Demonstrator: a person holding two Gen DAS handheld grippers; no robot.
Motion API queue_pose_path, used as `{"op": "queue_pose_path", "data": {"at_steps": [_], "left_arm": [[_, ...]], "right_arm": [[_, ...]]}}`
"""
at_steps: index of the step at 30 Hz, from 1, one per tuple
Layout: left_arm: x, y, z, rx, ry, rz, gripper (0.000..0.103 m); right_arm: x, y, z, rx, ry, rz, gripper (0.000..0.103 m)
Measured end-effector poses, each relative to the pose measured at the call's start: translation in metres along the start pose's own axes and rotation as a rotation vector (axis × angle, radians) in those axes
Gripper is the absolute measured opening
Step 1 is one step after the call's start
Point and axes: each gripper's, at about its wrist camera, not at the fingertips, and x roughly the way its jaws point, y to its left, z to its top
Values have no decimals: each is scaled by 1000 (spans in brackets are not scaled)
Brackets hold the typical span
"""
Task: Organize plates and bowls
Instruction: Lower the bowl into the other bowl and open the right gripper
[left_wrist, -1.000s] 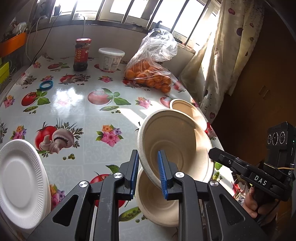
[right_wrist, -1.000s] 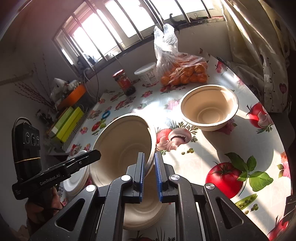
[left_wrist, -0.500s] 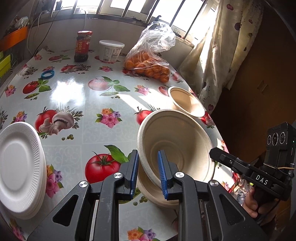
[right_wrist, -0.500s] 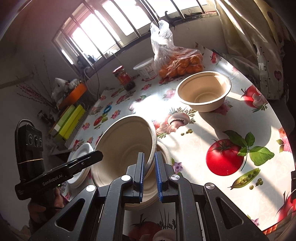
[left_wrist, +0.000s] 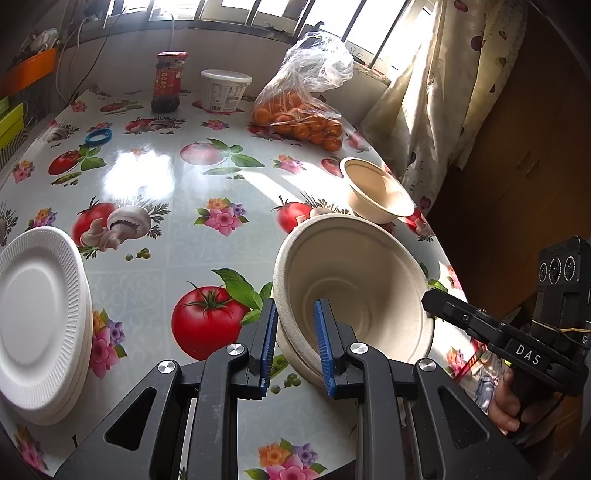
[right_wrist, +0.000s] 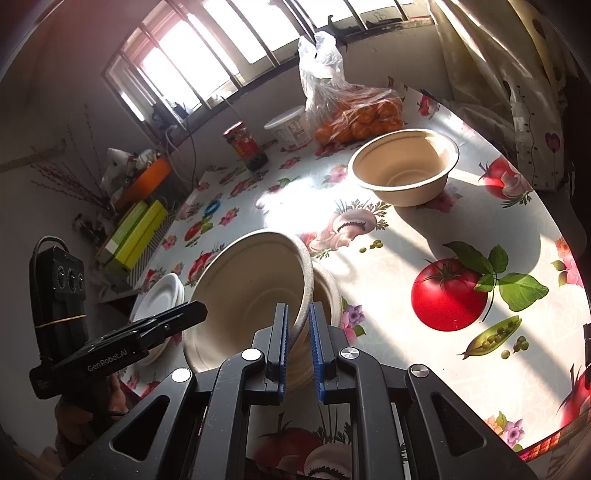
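Your table (left_wrist: 155, 177), under its glossy cloth printed with tomatoes, mushrooms and flowers, fills both views and runs back to a barred window, with a patterned curtain (left_wrist: 436, 92) hanging at its far right corner. On your left edge sits a stack of white plates (left_wrist: 37, 317), well apart from the bowls. Near you, a tan bowl (left_wrist: 354, 288) is tilted steeply, its mouth facing the left camera, and it rests partly inside a second tan bowl (right_wrist: 328, 291) that stands on the cloth beneath it.

You have both grippers on that tilted bowl. Your left gripper (left_wrist: 295, 343) pinches its near rim, one blue pad outside the wall and one inside, jaws narrowed onto it. Your right gripper (right_wrist: 297, 343) clamps the opposite rim the same way, jaws almost together with only the thin wall between them. Each gripper shows in the other's view, with your hand (left_wrist: 506, 402) on its handle.

A third bowl (right_wrist: 404, 166) stands upright farther back, near the right edge. Behind it lies a clear bag of oranges (left_wrist: 303, 107), then a white tub (left_wrist: 225, 90), a red-labelled jar (left_wrist: 168, 83) and a small blue ring (left_wrist: 98, 136).
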Motion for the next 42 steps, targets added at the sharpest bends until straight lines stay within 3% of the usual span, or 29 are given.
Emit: {"op": "queue_pose_path", "data": {"at_steps": [22, 42], "left_arm": [[12, -4, -6, 14, 31, 32, 22], [13, -1, -5, 4, 38, 11, 24]], "right_arm": [[7, -5, -5, 0, 16, -24, 14], [10, -8, -6, 16, 16, -18, 14]]}}
